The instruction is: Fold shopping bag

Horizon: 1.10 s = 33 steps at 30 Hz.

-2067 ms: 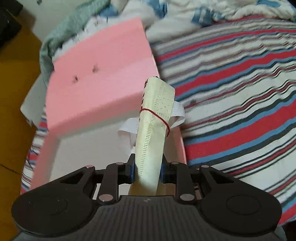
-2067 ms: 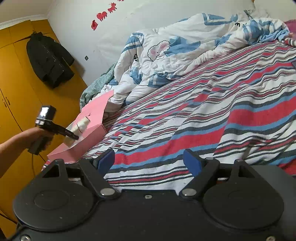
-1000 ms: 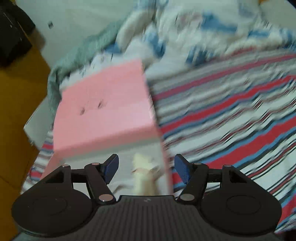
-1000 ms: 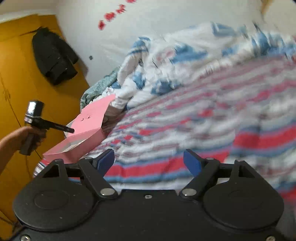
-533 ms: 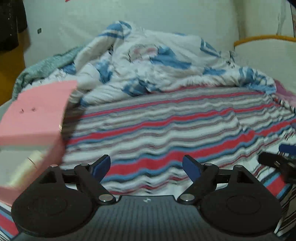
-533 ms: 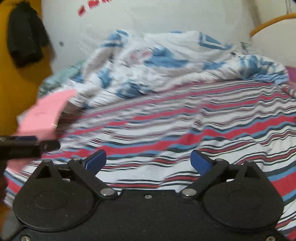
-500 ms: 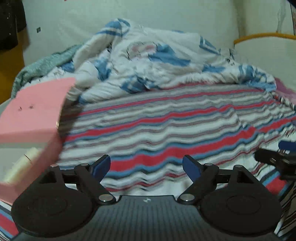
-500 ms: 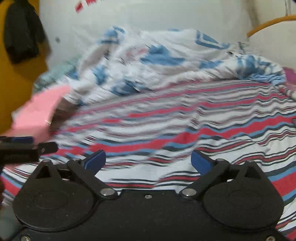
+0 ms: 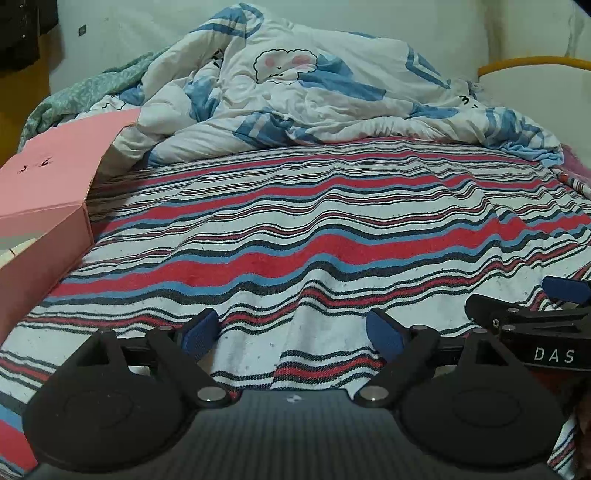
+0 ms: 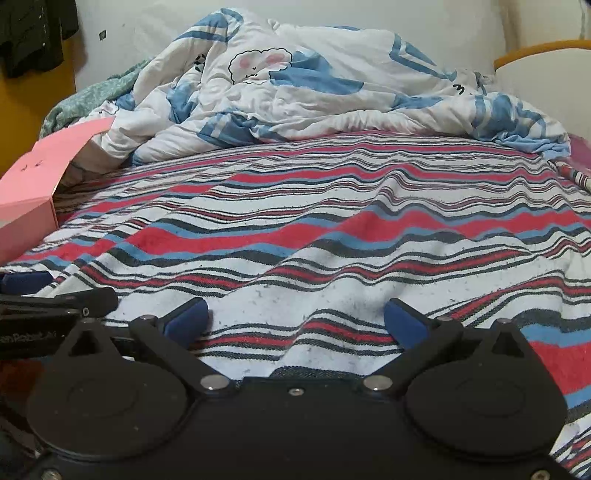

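Striped bedding (image 9: 295, 229) stretches ahead of both grippers; the left gripper (image 9: 291, 334) and right gripper (image 10: 295, 321) have just been opening, nothing between their spread fingers. Left of them, the pink box (image 9: 44, 206) is cut off by the frame. Only a pale sliver of the rolled bag (image 9: 16, 251) shows inside.

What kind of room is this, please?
Most likely a home bedroom: a bed with a striped sheet, a crumpled white and blue duvet at its far end, and dark clothing hanging on a yellow wardrobe.
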{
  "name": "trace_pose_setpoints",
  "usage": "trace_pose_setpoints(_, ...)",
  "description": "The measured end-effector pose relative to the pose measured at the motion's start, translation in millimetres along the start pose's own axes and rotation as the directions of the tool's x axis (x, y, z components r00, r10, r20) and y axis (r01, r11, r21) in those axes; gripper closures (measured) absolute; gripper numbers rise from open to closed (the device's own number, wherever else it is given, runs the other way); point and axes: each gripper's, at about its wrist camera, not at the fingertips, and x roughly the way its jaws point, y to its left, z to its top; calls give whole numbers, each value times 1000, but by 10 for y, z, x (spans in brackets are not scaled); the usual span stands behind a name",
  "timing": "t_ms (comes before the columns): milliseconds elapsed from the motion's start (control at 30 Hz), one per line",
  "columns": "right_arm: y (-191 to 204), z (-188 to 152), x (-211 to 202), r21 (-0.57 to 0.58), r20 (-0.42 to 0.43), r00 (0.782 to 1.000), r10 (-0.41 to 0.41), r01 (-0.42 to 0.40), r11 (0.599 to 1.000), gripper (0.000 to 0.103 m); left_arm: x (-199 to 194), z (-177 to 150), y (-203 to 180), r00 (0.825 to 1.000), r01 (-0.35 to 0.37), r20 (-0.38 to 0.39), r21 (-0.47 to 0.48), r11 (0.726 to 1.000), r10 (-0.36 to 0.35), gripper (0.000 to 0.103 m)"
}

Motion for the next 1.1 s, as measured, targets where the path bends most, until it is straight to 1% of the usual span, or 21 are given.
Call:
trace_pose_setpoints(100,-1,-2,22,0,0,1000,2,-2,1000,0,2,-42,-29,1000,-6,13,22,1000,6,13)
trace_pose_setpoints(267,0,-7,34,1,1,1000,1,-1,1000,0,1,-65,-5,1000,0,23,-4,1000,0,13)
trace_pose_setpoints(633,32,-17,43,-1,2,1000,-4,4,1000,0,-9,-74,-19,1000,-5,26,-3,1000,5,13)
trace_pose_setpoints(833,-49,12,96,-10,0,1000,10,-10,1000,0,-11,-85,-19,1000,-6,30,-5,1000,6,13)
trace_pose_setpoints(1100,-42,16,103,-13,-3,1000,6,-6,1000,0,-10,-87,-18,999,-6,34,-4,1000,6,13)
